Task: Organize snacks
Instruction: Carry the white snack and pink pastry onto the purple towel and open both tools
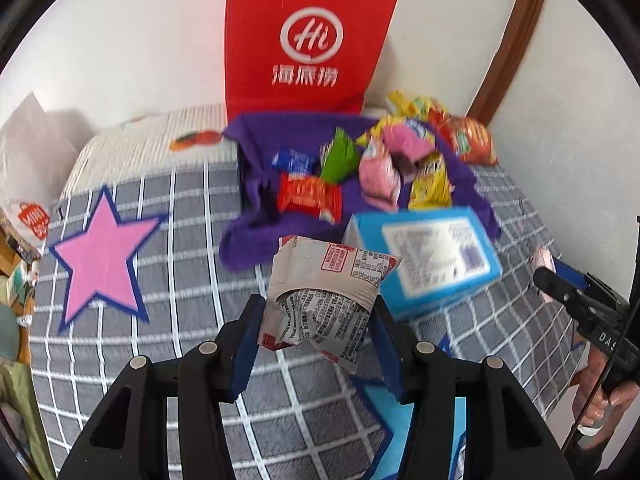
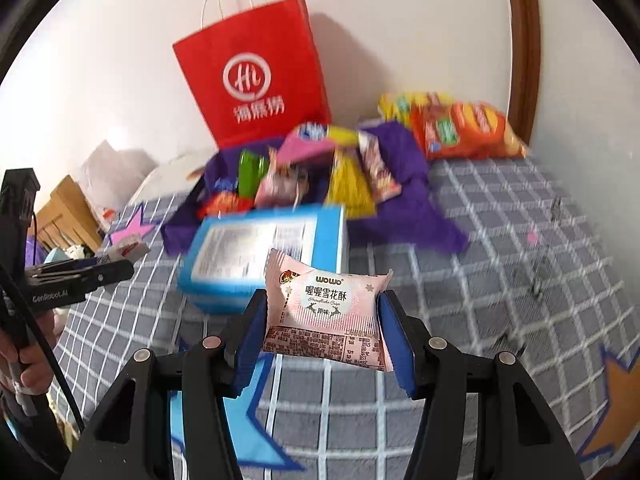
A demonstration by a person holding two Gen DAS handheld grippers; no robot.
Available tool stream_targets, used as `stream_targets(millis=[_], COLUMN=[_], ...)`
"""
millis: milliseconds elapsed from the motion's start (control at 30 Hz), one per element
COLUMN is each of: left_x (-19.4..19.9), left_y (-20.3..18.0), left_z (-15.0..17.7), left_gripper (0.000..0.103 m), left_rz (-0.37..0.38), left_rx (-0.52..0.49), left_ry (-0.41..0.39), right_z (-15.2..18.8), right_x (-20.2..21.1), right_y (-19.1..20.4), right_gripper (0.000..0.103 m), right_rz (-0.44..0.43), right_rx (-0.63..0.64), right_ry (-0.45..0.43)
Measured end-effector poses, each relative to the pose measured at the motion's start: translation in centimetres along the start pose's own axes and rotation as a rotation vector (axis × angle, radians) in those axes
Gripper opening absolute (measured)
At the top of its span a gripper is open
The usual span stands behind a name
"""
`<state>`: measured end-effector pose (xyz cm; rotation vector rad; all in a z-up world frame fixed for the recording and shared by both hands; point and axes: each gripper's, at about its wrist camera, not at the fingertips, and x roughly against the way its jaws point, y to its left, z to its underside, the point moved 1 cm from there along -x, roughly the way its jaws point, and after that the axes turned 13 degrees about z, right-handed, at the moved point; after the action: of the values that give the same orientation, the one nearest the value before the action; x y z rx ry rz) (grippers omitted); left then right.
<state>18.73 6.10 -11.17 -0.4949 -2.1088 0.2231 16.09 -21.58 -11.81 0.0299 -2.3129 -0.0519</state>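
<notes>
Pinching crinkled foil packets, left gripper [image 1: 318,322] jaws clamp a grey wrapper [image 1: 324,292], right gripper [image 2: 326,326] jaws a pink pillow-shaped one [image 2: 326,312]

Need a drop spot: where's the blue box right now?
The blue box lies on the checked bedspread, just ahead of both grippers, against the near edge of the purple cloth holding the snack pile, with the red bag behind.

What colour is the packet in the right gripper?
Pale pink packet with white snowflake and reindeer print; clearest in the right wrist view.
</notes>
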Motion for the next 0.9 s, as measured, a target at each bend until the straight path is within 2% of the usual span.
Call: stream_targets(millis=[267,533,667,900], left_x=[0.5,0.1,-0.6,-2.1], left_y=[-0.2,0.2,0.4,0.5], left_z=[-4.7,-8.6,-10.2,-12.5], left_gripper=[0.049,0.049,0.049,0.049], left_rz=[-0.001,-0.005,-0.016,-0.039], left_rx=[0.007,0.034,0.043,0.046], left_ry=[-0.062,-0.102,-0.105,-0.114], right_z=[-7.0,-12.9,-15.3,-17.8], right_x=[-0.1,-2.1,-2.3,-5.0], right_y=[0.4,1.1,1.8,2.8], right_gripper=[0.055,0.055,0.055,0.055], right_rz=[0.020,-0.010,-0.048,-0.022], right_rx=[0.012,-0.019,-0.015,0.015], right_ry=[-0.070,-0.047,-0.080,-0.091])
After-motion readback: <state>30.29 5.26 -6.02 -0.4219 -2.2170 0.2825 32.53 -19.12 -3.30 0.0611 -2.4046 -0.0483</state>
